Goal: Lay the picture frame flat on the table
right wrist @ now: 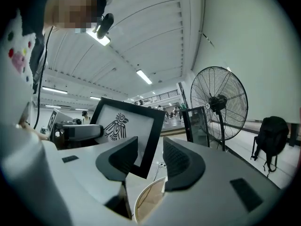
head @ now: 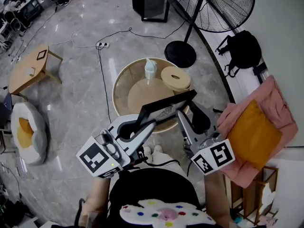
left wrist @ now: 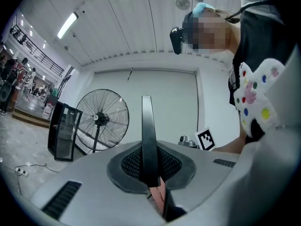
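Frame (head: 167, 104) is up in the air, tilted, over the round table (head: 117, 87), its left end pinched edge-on in the left gripper (head: 148, 123), while the right gripper (head: 191, 117) sits at its right corner with fingers spread wide, not clamping.

Left gripper (head: 149, 124) tight (right gripper (head: 189, 114) wide)

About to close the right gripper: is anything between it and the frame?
Nothing. In the right gripper view, a lower corner of the frame stands between the open jaws of the right gripper.
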